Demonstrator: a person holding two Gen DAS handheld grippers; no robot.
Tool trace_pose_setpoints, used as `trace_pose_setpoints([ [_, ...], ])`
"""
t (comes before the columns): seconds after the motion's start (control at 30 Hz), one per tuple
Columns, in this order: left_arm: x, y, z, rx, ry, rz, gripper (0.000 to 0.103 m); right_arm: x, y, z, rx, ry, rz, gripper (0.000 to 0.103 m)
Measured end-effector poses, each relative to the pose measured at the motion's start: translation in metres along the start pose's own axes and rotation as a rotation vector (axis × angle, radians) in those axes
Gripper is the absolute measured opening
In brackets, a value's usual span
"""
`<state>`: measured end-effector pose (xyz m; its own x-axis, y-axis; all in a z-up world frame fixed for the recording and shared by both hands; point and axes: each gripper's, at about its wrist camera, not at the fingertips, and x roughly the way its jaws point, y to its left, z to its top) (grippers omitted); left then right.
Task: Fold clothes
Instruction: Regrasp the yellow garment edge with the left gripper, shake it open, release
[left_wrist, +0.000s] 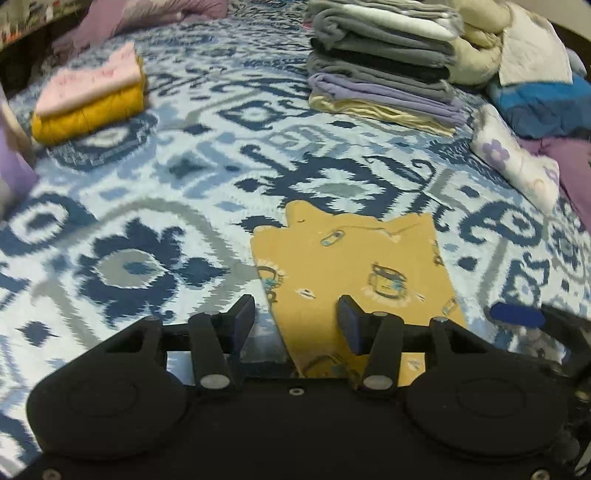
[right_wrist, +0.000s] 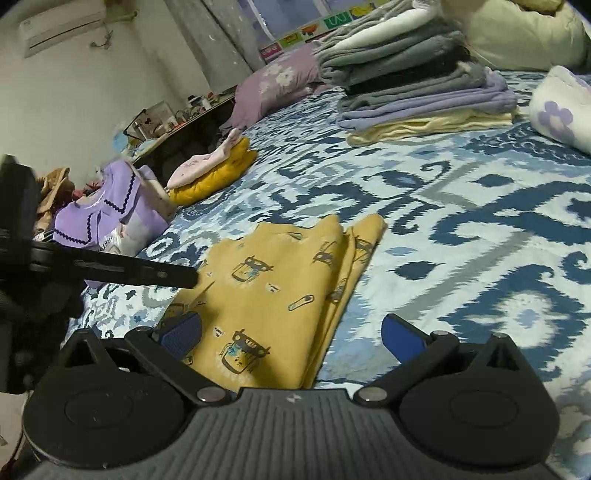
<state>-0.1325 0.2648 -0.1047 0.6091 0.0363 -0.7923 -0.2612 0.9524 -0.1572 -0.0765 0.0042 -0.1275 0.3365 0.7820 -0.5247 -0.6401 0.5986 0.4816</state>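
A yellow printed garment (left_wrist: 354, 266) lies folded into a long strip on the blue patterned bedspread (left_wrist: 147, 206). My left gripper (left_wrist: 295, 317) hovers open over its near left edge, nothing between the blue pads. In the right wrist view the same yellow garment (right_wrist: 273, 288) shows stacked layers along its right side. My right gripper (right_wrist: 291, 338) is open around the near end of it, one pad (right_wrist: 181, 334) over the cloth, the other pad (right_wrist: 402, 339) over the bedspread (right_wrist: 480, 229). The left gripper's body (right_wrist: 110, 269) reaches in from the left.
A tall stack of folded grey, purple and cream clothes (left_wrist: 384, 62) stands at the back. A pink and mustard folded pile (left_wrist: 92, 99) lies at the back left. Pillows (left_wrist: 517, 162) and bedding crowd the right. A purple garment (right_wrist: 107, 214) sits at the bed's left edge.
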Motion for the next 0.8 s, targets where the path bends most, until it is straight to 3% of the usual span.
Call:
trace_pose_setpoints([
  [0.1,0.011,0.012,0.003,-0.044,-0.017,-0.055,0.048,0.001,-0.005,0.001,0.047,-0.003,0.033,0.102],
  [0.17,0.015,0.013,0.007,-0.028,-0.031,-0.069,0.034,-0.002,-0.008,0.001,0.081,-0.009,0.056,0.102],
  [0.23,0.019,0.012,0.010,-0.001,-0.049,-0.067,0.012,-0.001,-0.010,0.001,0.122,-0.010,0.077,0.102],
  [0.3,0.019,0.011,0.011,0.024,-0.068,-0.070,0.003,0.000,-0.011,0.000,0.161,-0.005,0.093,0.102],
  [0.43,0.003,0.008,0.010,0.068,-0.111,-0.113,0.001,-0.003,-0.010,-0.005,0.204,0.026,0.090,0.103],
  [0.57,-0.033,-0.003,-0.001,0.151,-0.152,-0.215,0.001,-0.019,-0.008,-0.013,0.241,0.035,0.085,0.103],
  [0.8,-0.084,-0.028,-0.056,0.356,-0.135,-0.354,0.001,-0.067,-0.016,-0.019,0.395,-0.071,0.133,0.103],
])
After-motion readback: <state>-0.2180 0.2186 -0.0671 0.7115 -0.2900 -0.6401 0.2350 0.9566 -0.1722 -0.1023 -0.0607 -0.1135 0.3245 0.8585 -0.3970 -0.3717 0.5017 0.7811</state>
